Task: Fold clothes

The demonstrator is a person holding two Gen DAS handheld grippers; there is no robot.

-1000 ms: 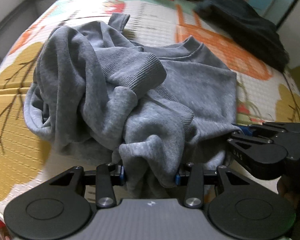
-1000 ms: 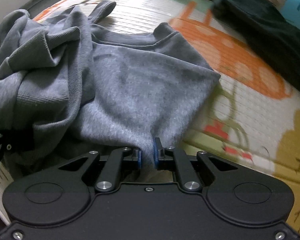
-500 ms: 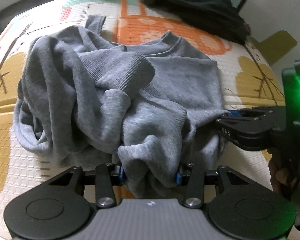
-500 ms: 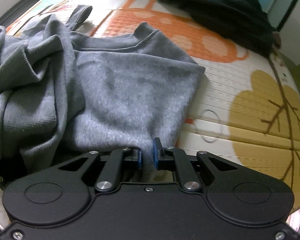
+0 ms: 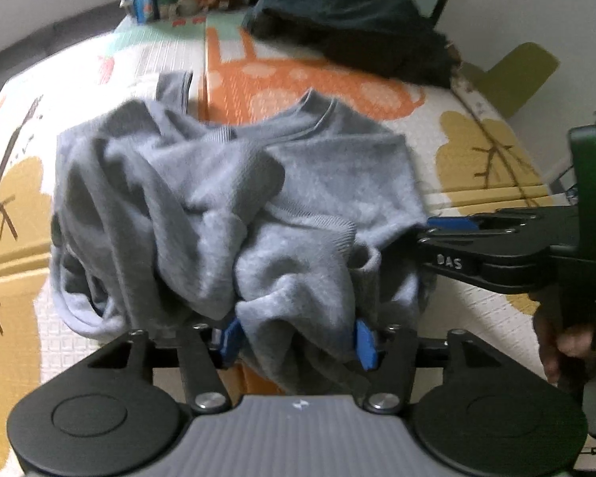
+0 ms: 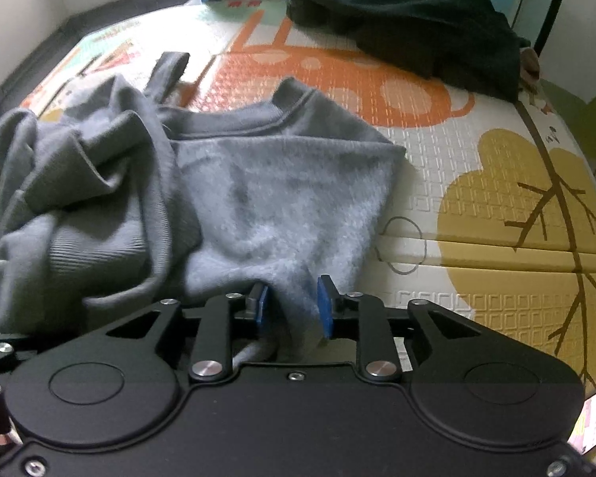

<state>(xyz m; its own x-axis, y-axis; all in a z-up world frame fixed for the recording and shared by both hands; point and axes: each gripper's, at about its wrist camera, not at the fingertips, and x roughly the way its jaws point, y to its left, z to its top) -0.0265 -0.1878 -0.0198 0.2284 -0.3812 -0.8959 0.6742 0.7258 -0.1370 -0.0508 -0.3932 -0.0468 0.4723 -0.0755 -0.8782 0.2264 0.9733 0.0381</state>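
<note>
Left gripper (image 5: 296,340), jaws wide, has a bunched fold of the grey sweatshirt (image 5: 226,214) between them; grip unclear, blurred. Right gripper (image 6: 292,310) stands partly open around the hem, sweatshirt crumpled on the play mat (image 6: 496,206), its near edge hidden.

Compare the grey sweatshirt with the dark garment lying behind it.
The grey sweatshirt is light grey; the dark garment looks almost black. The sweatshirt lies near, with cloth between the fingers of the left gripper and right gripper; the dark garment lies far back, untouched. Both sit rumpled on the play mat.
</note>
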